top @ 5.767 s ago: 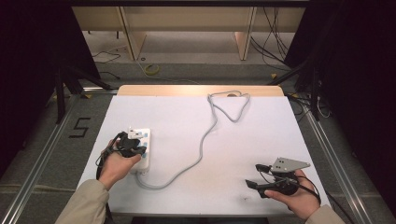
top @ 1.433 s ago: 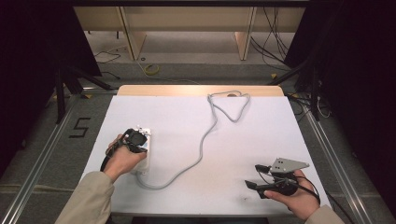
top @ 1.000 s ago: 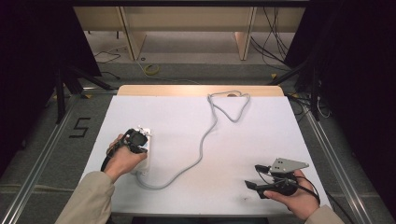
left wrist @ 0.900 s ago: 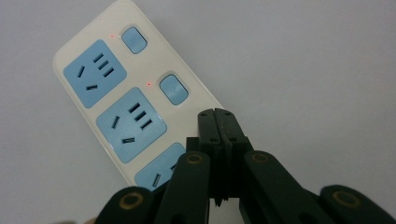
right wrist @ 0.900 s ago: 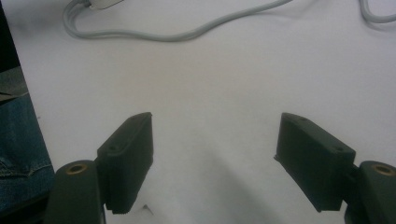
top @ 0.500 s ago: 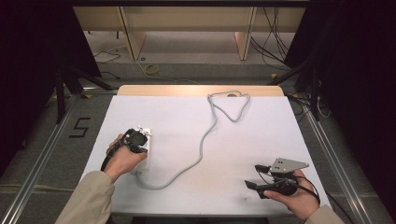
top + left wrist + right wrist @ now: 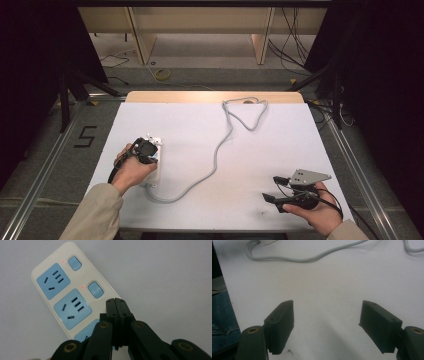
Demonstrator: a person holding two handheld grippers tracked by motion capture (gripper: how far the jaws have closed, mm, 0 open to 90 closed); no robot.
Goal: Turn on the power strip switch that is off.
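A white power strip (image 7: 62, 290) with blue sockets lies on the white table (image 7: 190, 120) at the left. Small red lights glow beside its two blue switches (image 7: 95, 289). My left gripper (image 7: 116, 301) is shut with nothing between the jaws. Its tip points down at the strip's switch side, just below the second switch, and hides that spot. In the high view the left gripper (image 7: 151, 156) covers the middle of the strip (image 7: 153, 176). My right gripper (image 7: 270, 188) rests open near the front right edge, with bare table between its fingers (image 7: 282, 325).
The strip's grey cable (image 7: 220, 145) curves across the table's middle and loops at the far edge; a stretch of the cable (image 7: 307, 258) lies ahead of the right gripper. A trouser leg (image 7: 222, 322) shows beyond the table's front edge. Dark frames and floor cables surround the table.
Since the oldest frame the left hand has shifted slightly right over the strip. Over the last second nothing has visibly moved.
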